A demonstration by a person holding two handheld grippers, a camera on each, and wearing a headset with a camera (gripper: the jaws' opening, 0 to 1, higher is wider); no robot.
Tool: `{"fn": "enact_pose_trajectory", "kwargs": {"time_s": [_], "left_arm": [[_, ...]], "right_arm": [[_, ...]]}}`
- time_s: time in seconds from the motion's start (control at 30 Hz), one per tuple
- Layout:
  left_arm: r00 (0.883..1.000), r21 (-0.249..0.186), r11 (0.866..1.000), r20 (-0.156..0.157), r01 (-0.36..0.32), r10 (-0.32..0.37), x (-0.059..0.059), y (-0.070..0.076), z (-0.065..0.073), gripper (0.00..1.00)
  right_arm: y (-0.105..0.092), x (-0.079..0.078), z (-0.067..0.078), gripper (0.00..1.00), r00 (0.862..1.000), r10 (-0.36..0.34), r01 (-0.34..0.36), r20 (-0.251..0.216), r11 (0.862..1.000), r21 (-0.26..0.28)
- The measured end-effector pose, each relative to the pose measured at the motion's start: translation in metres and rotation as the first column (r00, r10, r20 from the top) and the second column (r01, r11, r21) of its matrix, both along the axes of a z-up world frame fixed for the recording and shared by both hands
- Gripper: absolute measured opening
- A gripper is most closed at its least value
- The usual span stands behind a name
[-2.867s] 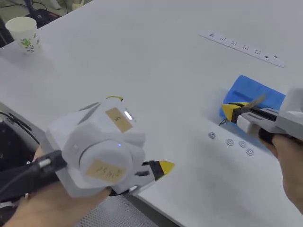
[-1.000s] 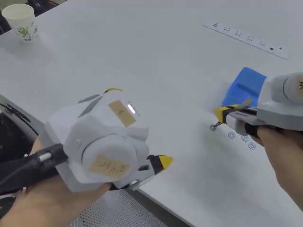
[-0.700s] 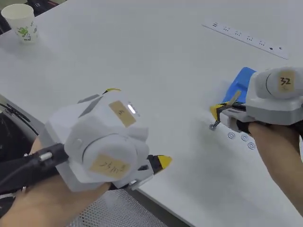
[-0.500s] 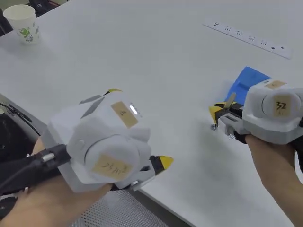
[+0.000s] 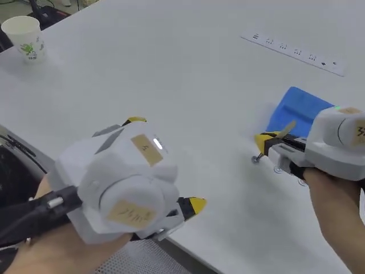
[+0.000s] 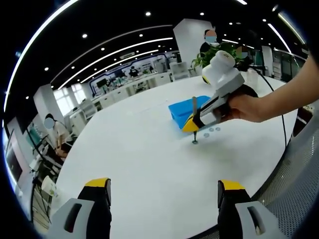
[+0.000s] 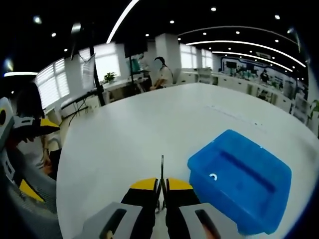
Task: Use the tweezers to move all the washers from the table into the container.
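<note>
My right gripper (image 5: pixel 266 138) is shut on thin metal tweezers (image 7: pixel 162 173), which point down at the white table (image 5: pixel 188 74). The tweezer tips touch a small washer (image 5: pixel 255 159); whether it is lifted off the table I cannot tell. Other washers (image 5: pixel 278 169) lie in a row just behind, partly hidden under the gripper, and show as small dots (image 6: pixel 213 130) in the left gripper view. The blue container (image 5: pixel 301 107) stands right behind them, with one washer (image 7: pixel 213 177) inside. My left gripper (image 5: pixel 165 161) hovers open and holds nothing at the near table edge.
A white power strip (image 5: pixel 292 53) lies at the far right of the table. A paper cup (image 5: pixel 24 37) stands at the far left. The near table edge (image 5: pixel 188 245) runs under my left hand. People stand at desks (image 7: pixel 160 69) far behind.
My right gripper came down from beside the container to the leftmost washer, rolled over and back, and the tweezer tips now stay on that washer. The left gripper stayed put.
</note>
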State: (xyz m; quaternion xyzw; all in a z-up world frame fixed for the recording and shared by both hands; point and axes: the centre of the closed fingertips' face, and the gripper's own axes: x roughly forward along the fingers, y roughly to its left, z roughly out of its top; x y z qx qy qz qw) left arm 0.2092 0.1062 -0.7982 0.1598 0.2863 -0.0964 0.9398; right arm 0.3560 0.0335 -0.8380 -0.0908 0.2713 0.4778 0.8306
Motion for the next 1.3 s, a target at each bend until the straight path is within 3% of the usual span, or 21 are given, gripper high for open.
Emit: {"fn": "enact_pose_trajectory", "kwargs": {"time_s": [0.3, 0.7, 1.03, 1.3], "left_arm": [[1.0, -0.011, 1.0, 0.01, 0.0, 0.0, 0.0, -0.001, 0.002, 0.91], [1.0, -0.007, 1.0, 0.006, 0.008, -0.008, -0.001, -0.002, 0.002, 0.91], [1.0, -0.007, 1.0, -0.005, 0.008, -0.008, -0.002, -0.003, 0.001, 0.9], [1.0, -0.002, 1.0, -0.016, 0.016, -0.016, -0.003, -0.004, -0.002, 0.9]], "right_arm": [[-0.012, -0.009, 0.001, 0.02, 0.999, 0.017, -0.019, -0.038, 0.999, -0.043], [-0.022, -0.016, 0.034, 0.02, 0.998, 0.018, -0.019, -0.068, 1.0, -0.004], [-0.029, -0.011, 0.057, 0.02, 0.999, -0.001, 0.002, -0.046, 1.0, 0.011], [-0.038, 0.014, 0.078, 0.02, 0.999, -0.044, 0.044, 0.011, 0.999, 0.021]]}}
